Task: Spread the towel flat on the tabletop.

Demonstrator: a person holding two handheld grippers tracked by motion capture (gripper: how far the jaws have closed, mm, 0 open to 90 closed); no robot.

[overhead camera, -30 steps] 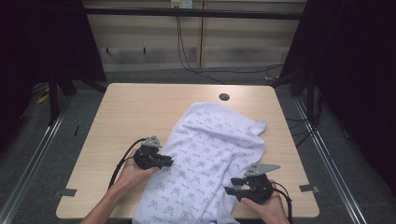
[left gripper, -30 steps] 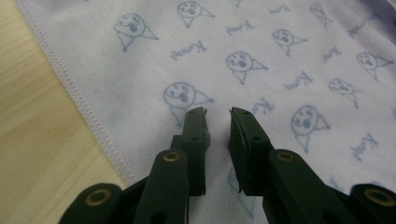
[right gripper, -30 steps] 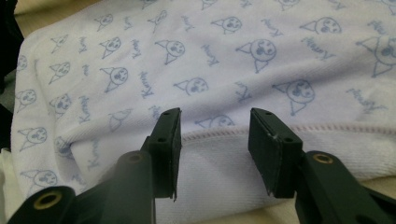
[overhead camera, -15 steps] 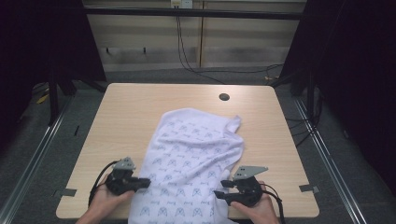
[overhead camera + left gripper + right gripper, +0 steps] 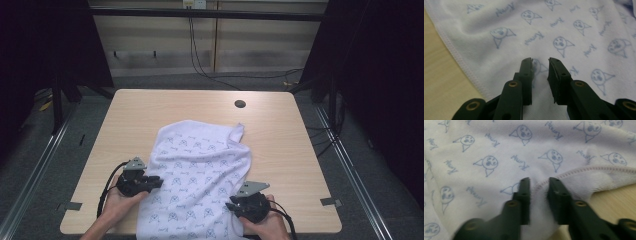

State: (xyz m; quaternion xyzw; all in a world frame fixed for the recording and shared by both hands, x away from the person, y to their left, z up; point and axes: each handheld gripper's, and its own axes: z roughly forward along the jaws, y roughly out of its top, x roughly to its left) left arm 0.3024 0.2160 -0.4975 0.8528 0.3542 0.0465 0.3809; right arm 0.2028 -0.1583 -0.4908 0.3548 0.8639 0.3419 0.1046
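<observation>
A white cloth [image 5: 200, 160] printed with small blue faces lies across the near half of the wooden table [image 5: 150, 110], its near end hanging over the front edge. My left gripper [image 5: 156, 180] grips the cloth at its left hem, and in the left gripper view the jaws [image 5: 540, 62] pinch a bit of printed cloth [image 5: 561, 30]. My right gripper [image 5: 230, 206] holds the right side near the front edge. In the right gripper view its jaws [image 5: 539, 182] are shut on a fold of cloth [image 5: 499, 145] beside the stitched hem [image 5: 584, 170].
A round cable hole [image 5: 240, 104] sits at the table's back. Bare wood lies left, right and behind the cloth. Bare tabletop [image 5: 439, 82] shows beside the hem in the left gripper view. Dark frames and cables stand beyond the table.
Both grippers pulled the cloth toward the front edge; its far corner slid left and nearer. The left gripper dropped toward the person, then came slightly forward again.
</observation>
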